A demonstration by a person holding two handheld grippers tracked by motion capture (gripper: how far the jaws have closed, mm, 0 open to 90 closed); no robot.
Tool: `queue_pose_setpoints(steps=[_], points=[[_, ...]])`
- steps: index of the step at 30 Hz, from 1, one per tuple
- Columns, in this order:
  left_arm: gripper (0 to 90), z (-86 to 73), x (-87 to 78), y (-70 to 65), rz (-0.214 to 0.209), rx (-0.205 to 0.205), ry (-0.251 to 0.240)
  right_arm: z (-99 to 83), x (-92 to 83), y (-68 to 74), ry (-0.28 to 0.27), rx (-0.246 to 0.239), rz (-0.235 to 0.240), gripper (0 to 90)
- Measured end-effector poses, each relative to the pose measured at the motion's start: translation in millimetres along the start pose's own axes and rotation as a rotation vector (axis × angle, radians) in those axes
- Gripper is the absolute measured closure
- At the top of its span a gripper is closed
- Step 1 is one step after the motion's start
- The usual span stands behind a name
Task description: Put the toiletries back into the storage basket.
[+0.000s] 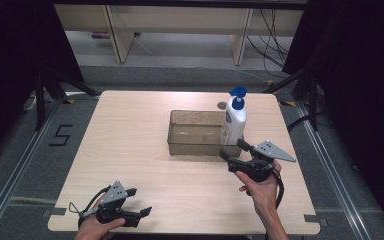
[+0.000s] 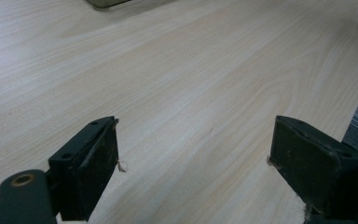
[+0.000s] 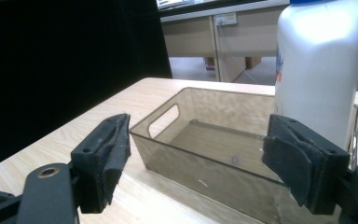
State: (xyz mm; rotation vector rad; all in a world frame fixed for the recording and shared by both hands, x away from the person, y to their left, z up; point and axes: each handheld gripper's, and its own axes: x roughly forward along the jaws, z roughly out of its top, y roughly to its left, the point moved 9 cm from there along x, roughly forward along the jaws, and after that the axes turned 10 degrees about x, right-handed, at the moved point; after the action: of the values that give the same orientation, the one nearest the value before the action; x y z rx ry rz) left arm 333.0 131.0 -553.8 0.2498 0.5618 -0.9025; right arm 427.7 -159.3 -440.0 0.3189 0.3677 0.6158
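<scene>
Fingers (image 3: 103, 158) of our right gripper (image 1: 235, 150) are spread wide, and nothing sits between them. We see the near wall of the bin (image 3: 200, 168) in the gap, not touched by either pad. Our right hand (image 1: 261, 189) holds this gripper just in front of the bin (image 1: 180, 131), close to its right end. The bottle (image 1: 234, 120) stands upright in the right end of the bin, with its blue pump on top. In the right gripper view the bottle (image 3: 321, 70) rises behind the right finger, just past it, and we cannot tell if they touch.

Our left gripper (image 1: 141, 202) lies low near the front left edge of the table (image 1: 130, 150), well apart from the bin. Its fingers (image 2: 91, 163) are spread wide too, with bare wood (image 2: 191, 116) between them. Our left hand (image 1: 95, 227) holds it from below. A corner of the bin (image 2: 105, 3) peeks in at the top of the left gripper view.
</scene>
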Motion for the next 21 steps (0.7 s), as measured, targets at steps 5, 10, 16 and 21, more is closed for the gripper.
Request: queue_pose_setpoints(steps=[5, 10, 16, 21], points=[[14.8, 0.0, 0.3, -0.4, -0.001, 0.001, -0.003, -2.3, -0.3, -0.1, 0.004, -0.025, 0.007, 23.2], [14.8, 0.6, 0.6, -0.2, 0.004, 0.001, -0.01, -7.8, -0.9, 3.3, 0.012, -0.01, 0.014, 23.2], [14.8, 0.5, 0.6, 0.0, 0.003, 0.001, -0.009, -13.4, -1.8, 2.2, 0.025, -0.031, 0.014, 22.3], [14.8, 0.5, 0.1, -0.3, 0.004, 0.002, -0.007, -19.9, -3.0, 7.1, 0.035, -0.001, 0.041, 18.7]])
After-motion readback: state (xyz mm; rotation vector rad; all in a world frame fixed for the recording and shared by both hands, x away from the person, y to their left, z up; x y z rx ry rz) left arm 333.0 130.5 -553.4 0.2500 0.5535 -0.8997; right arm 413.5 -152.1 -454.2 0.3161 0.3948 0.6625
